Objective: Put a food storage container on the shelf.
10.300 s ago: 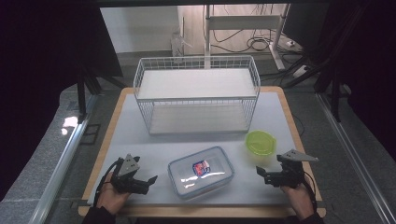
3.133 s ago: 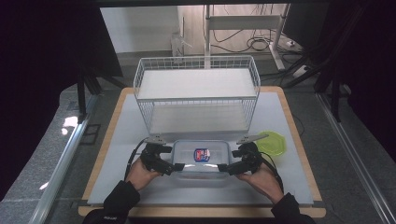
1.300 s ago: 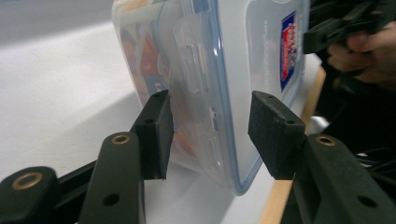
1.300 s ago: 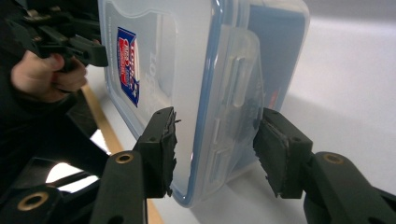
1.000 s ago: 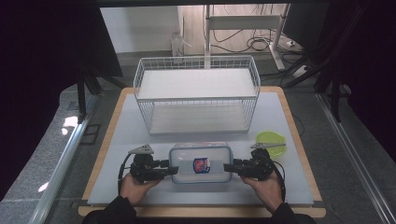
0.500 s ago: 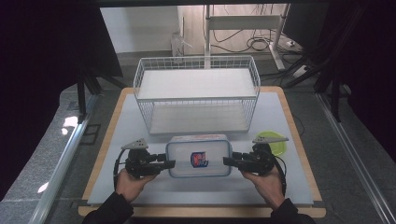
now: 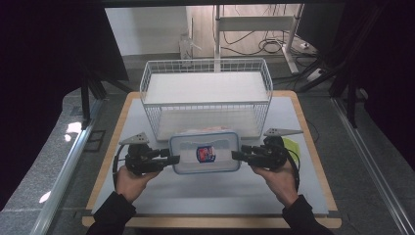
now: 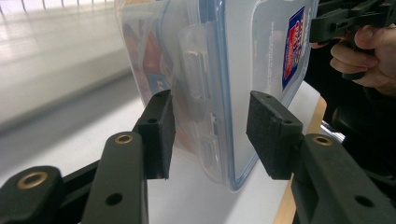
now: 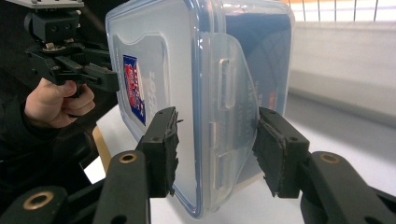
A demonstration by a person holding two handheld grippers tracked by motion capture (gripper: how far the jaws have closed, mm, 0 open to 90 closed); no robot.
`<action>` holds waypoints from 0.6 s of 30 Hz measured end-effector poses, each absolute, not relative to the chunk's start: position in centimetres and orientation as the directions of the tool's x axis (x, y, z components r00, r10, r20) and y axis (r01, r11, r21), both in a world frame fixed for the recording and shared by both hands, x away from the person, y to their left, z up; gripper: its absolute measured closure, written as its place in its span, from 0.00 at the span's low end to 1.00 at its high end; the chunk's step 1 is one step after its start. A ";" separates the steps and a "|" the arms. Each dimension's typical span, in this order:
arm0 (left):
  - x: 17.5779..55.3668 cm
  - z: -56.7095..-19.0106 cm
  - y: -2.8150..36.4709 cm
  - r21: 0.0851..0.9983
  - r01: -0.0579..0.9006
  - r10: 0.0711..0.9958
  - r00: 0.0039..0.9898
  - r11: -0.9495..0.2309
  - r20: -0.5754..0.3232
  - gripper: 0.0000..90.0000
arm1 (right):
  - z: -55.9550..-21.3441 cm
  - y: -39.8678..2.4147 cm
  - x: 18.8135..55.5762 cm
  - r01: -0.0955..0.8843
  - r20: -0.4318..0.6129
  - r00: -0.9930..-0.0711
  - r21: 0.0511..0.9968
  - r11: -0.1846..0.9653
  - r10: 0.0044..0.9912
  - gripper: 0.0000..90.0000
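Note:
A clear plastic food container (image 7: 221,146) with a blue-rimmed lid and a red-and-blue sticker hangs above the white mat, tilted toward me, just in front of the wire basket. My left gripper (image 7: 174,159) is shut on its left end. My right gripper (image 7: 237,155) is shut on its right end. In the left gripper view the pads (image 8: 159,130) clamp the container (image 8: 261,56) across a lid latch. In the right gripper view the pads (image 9: 161,149) squeeze the container (image 9: 163,60) around the other latch. Something orange shows inside through the wall.
A white wire basket (image 7: 205,93) with a shelf stands at the back of the mat, close behind the container. A lime-green round object (image 7: 292,144) lies on the mat behind the right hand. The wooden table edge (image 7: 210,223) runs along the front.
Both grippers came in from the table's front corners and closed on the container's ends. Over the last second they have lifted it off the mat and carried it toward the basket.

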State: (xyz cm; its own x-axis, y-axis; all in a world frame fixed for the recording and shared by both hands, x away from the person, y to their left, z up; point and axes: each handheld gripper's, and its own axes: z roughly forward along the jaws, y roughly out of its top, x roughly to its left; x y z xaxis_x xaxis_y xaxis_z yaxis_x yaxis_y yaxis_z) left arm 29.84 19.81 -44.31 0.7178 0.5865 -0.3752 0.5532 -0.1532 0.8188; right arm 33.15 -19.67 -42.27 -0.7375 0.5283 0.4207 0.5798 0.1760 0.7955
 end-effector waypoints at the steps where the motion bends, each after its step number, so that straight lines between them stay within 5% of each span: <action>1: 30.0 -43.9 19.9 0.821 0.551 0.589 0.717 -0.152 -0.372 0.59 | -42.0 -19.6 33.4 0.580 0.424 -0.738 0.796 0.173 0.526 0.57; 18: 32.9 -36.2 20.7 0.872 0.472 0.609 0.733 -0.134 -0.303 0.59 | -35.4 -19.0 36.7 0.526 0.398 -0.771 0.838 0.146 0.498 0.57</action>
State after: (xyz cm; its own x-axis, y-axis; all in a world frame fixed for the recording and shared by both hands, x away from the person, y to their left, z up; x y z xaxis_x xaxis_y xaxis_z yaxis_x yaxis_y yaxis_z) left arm 32.91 20.67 -36.16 0.7330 0.6088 -0.3033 0.4717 -0.1336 0.8716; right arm 36.74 -18.97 -35.40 -0.7709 0.4975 0.3978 0.5264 0.1459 0.8376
